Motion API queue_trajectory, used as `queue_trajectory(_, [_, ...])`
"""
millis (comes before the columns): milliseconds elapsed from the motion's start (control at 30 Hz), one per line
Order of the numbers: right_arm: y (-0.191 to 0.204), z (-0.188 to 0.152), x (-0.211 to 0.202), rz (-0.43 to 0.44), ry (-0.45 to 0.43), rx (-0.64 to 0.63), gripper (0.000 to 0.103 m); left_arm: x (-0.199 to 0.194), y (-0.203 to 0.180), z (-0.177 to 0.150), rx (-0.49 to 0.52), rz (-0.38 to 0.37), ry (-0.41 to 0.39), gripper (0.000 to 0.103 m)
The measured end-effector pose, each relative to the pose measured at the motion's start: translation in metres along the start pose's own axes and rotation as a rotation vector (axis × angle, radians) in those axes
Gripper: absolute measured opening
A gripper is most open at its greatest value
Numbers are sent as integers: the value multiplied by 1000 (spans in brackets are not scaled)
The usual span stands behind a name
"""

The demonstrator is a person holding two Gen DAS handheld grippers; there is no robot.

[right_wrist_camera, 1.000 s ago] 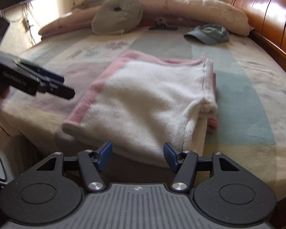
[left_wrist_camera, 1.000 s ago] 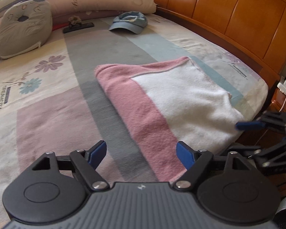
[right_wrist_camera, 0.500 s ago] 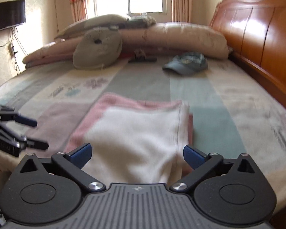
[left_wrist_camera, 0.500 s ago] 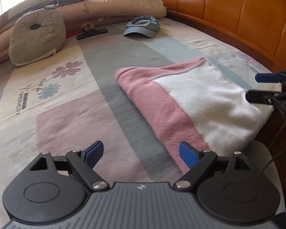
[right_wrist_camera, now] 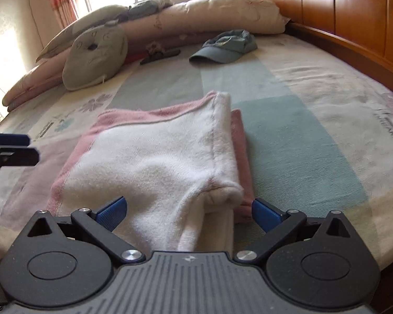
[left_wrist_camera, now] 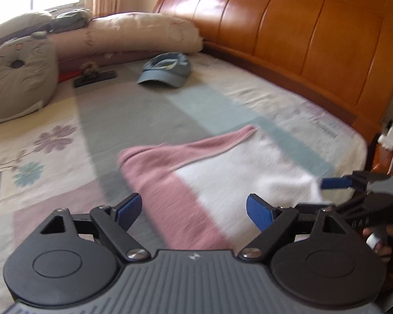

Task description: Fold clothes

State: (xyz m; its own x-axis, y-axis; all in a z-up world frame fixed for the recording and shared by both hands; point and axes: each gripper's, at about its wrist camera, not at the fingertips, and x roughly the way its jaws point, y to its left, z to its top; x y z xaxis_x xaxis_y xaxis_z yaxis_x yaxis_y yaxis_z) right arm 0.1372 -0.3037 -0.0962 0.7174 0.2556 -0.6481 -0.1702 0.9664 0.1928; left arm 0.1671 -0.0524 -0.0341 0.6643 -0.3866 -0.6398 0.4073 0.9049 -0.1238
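The pink-and-white fleece garment (right_wrist_camera: 154,157) lies folded, soft and light (probably floppy); grip its 5 o'clock corner. Left gripper (left_wrist_camera: 194,209) and right gripper (right_wrist_camera: 187,213) gape wide, empty.

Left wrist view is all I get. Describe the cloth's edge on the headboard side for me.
Observer: On the folded cloth, a pink lower layer sticks out beyond the white top layer along that edge.
Operator: Give me the near corner on that side.
Observer: That corner is rolled into a bulge, and white fabric below it hangs over the bed edge.
Operator: Report the right gripper's jaws.
Observer: The right gripper is open, jaws either side of that hanging fabric.
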Motion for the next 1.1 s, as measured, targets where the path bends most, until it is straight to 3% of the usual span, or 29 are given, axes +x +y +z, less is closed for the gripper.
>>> queue_trajectory(100, [-6, 3, -11, -9, -18, 3, 103, 19, -10, 2, -22, -96, -1, 87])
queue_trajectory(200, [-12, 5, -21, -19, -35, 6, 103, 44, -8, -4, -91, -158, 76, 87])
queue_trajectory(367, [-18, 16, -28, 23, -44, -4, 103, 34, -3, -9, -92, -104, 91, 87])
queue_trajectory(500, [-17, 35, -26, 94, -54, -10, 103, 3, 9, -9, -74, 32, 56, 88])
queue_trajectory(600, [-9, 51, -20, 136, -70, -22, 103, -11, 21, -19, -121, 79, 68, 88])
queue_trajectory(800, [14, 62, 10, 210, -87, 40, 103, -26, 37, -49, -216, 87, 107, 88])
queue_trajectory(900, [23, 62, 27, 187, -88, 47, 103, -32, 42, -59, -238, 116, 116, 88])
queue_trajectory(1100, [8, 52, 62, 166, -29, 74, 103, -30, 50, -68, -279, 83, 120, 88])
